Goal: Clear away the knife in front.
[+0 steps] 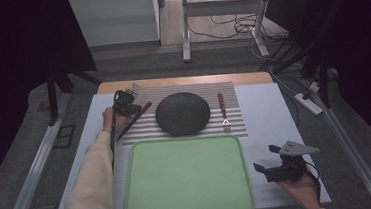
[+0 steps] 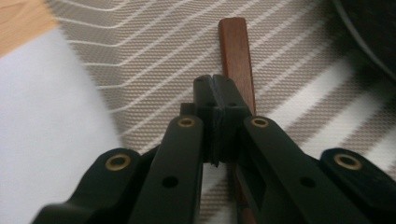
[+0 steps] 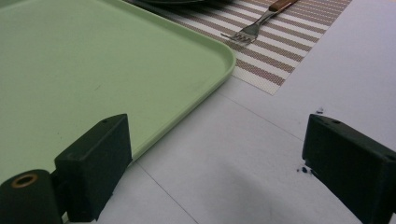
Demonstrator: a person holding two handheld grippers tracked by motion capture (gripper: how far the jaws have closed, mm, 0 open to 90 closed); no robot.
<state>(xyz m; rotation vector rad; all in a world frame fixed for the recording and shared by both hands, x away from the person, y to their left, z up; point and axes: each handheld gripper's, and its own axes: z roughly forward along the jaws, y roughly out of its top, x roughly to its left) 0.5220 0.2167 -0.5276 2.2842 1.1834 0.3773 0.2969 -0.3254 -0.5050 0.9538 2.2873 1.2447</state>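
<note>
Left claw sits closed, pads together, just left of the dark plate, over the wooden-handled knife on the striped mat, probably lining up a pick. Fork lies right of plate. Right claw, jaws apart, waits right of green tray.

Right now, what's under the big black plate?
The black plate sits on a striped placemat, which shows all around it, with a fork to one side and a wooden-handled utensil to the other. The plate covers whatever lies directly beneath it.
</note>
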